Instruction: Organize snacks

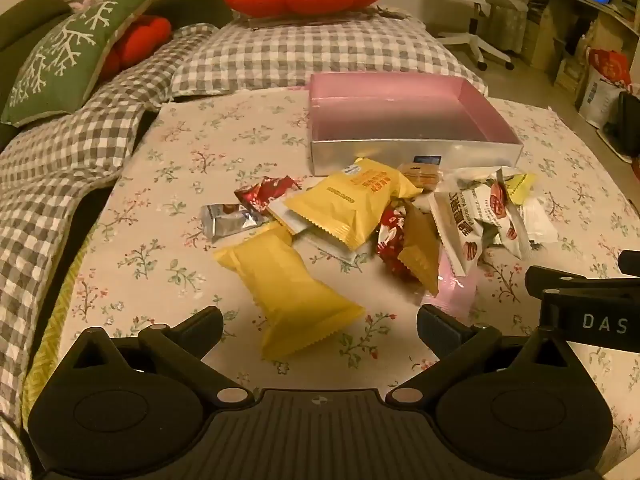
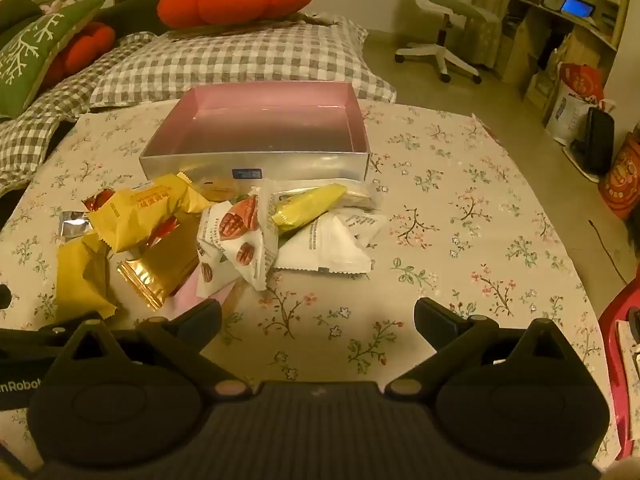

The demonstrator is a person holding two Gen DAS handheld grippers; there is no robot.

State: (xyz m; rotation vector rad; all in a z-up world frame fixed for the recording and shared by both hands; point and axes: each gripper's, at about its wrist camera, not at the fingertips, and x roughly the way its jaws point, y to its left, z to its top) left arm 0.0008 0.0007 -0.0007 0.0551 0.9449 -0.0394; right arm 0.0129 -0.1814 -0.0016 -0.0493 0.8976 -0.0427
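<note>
A floral-clothed table (image 1: 192, 152) is seen carrying a shallow silver box (image 1: 412, 156) toward its far edge. Snack packets (image 1: 360, 216) are heaped just before the box. The left gripper (image 1: 320, 324) and right gripper (image 2: 318, 318) are held wide apart, nothing gripped.

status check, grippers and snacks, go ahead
Left gripper open, empty, over yellow packet. Right gripper open, empty, short of the snack pile. Box empty, pile right against its front wall.
</note>
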